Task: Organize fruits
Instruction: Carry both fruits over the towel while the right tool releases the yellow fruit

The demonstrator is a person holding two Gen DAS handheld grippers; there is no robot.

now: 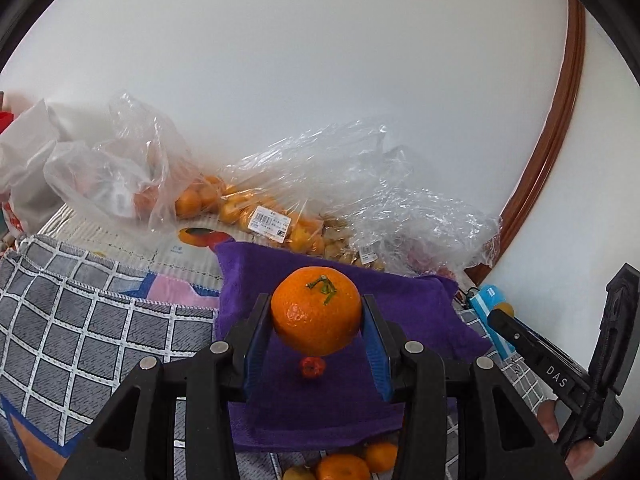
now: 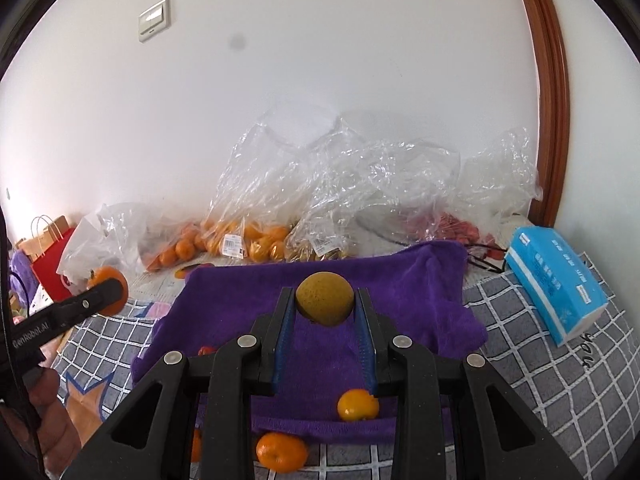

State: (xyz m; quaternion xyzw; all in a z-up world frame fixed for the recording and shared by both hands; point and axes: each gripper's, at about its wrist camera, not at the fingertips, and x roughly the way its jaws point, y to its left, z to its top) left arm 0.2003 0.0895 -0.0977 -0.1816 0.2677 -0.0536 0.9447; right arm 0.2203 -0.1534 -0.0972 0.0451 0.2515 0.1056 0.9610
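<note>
The left gripper [image 1: 318, 314] pinches an orange [image 1: 316, 310] above the purple towel [image 1: 404, 300]; the right gripper [image 2: 325, 300] pinches a yellow-brown fruit [image 2: 325, 299] over that towel. At six o'clock lie loose oranges [image 2: 282, 451], and at twelve o'clock, by the wall, bags [image 2: 256, 216] of fruit.

Left wrist camera sits close behind its own black two-finger gripper [image 1: 317, 314], angled down over the purple cloth [image 1: 404, 300] toward the white wall [image 1: 320, 80] at twelve o'clock. Right wrist camera rides just behind the right gripper [image 2: 325, 304], same downward tilt, same wall ahead. Both share the cloth, the clear plastic bags of orange fruit [image 1: 256, 208] at twelve, and the blue tissue pack [image 2: 556, 280] out at two o'clock.
</note>
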